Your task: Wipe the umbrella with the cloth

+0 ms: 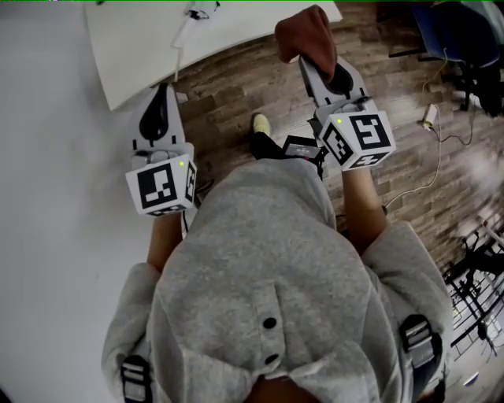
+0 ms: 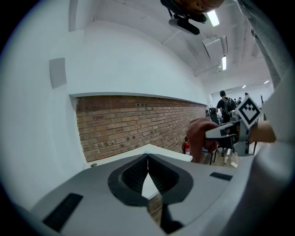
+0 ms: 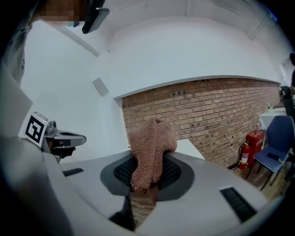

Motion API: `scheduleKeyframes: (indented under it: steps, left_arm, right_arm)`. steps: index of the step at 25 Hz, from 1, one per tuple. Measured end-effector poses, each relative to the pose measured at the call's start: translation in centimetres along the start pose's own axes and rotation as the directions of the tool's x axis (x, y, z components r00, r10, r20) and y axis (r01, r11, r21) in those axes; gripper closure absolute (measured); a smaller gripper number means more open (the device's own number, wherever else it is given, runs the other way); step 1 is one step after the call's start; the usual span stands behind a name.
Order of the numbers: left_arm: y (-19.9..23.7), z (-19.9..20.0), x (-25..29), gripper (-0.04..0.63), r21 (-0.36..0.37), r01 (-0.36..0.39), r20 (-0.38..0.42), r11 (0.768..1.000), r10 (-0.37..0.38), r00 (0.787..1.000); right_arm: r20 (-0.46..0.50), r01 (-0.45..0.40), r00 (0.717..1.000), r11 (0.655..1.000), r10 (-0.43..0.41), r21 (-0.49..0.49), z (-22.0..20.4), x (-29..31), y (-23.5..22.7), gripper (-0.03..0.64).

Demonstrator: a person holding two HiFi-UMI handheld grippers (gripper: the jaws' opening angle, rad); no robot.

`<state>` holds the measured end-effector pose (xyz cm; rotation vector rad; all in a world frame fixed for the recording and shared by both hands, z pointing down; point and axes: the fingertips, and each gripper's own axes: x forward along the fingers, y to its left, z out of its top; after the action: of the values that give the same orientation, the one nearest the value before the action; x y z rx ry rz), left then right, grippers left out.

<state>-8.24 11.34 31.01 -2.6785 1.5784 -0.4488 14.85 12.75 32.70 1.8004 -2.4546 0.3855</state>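
Just short of the white tabletop [image 1: 134, 55], above a wooden floor [image 1: 236, 86], both tongs point toward its near edge. Nothing sits in the left tongs [image 2: 148, 159], whose jaws are pressed together, with the tip at the tabletop's edge. Further right along that edge, the right tongs [image 3: 147, 161] are clamped on the brown cloth [image 3: 150, 147], which bunches up above the jaws and hides part of the tabletop behind it. A small white item with a cord [image 1: 193, 14] lies on the tabletop, too small to identify. Behind the tabletop runs a brick wall [image 3: 221, 110]. To the right of the tabletop stand a red fire extinguisher [image 3: 252, 140] and a blue chair [image 3: 276, 138], with cables [image 1: 441, 134] on the floor. Each marker cube [image 1: 161, 187] bears black-and-white squares.
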Motion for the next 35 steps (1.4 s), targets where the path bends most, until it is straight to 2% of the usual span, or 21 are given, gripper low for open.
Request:
scheduleKeyframes:
  steps: [6, 11, 18, 22, 24, 29, 35]
  left_arm:
    - [0.3, 1.2, 5.2, 0.578, -0.001, 0.016, -0.010, 1.000, -0.016, 1.000]
    - [1.0, 1.8, 8.2, 0.578, -0.013, -0.003, -0.027, 1.000, 0.003, 1.000]
    - [2.2, 2.8, 9.7, 0.578, -0.006, -0.052, -0.038, 0.999, 0.051, 0.998]
    - [2.7, 3.0, 9.6, 0.578, -0.011, -0.068, -0.054, 0.998, 0.067, 0.996]
    - [3.2, 2.3, 9.4, 0.578, -0.014, -0.068, -0.072, 0.998, 0.067, 0.995]
    - [4.4, 0.7, 10.8, 0.578, -0.025, -0.035, -0.094, 0.999, 0.032, 0.995]
    - [6.3, -1.2, 14.1, 0.578, -0.048, 0.017, -0.133, 0.999, -0.024, 0.991]
  right_arm:
    - [-0.005, -0.043, 0.999, 0.999, 0.042, -0.008, 1.8, 3.6, -2.3, 0.533]
    - [-0.020, -0.060, 0.998, 0.998, 0.060, 0.001, 2.3, 6.3, -4.0, 0.534]
    - [-0.052, -0.088, 0.995, 0.996, 0.087, -0.019, 3.3, 9.3, -5.3, 0.534]
    - [-0.060, -0.115, 0.992, 0.993, 0.113, -0.032, 3.6, 10.1, -4.5, 0.534]
    - [-0.059, -0.111, 0.992, 0.993, 0.108, -0.050, 3.7, 10.4, -4.0, 0.534]
    - [-0.085, -0.080, 0.993, 0.997, 0.079, -0.018, 3.1, 12.4, -3.9, 0.534]
    - [-0.117, -0.037, 0.993, 0.997, 0.028, -0.074, 3.2, 16.4, -4.4, 0.534]
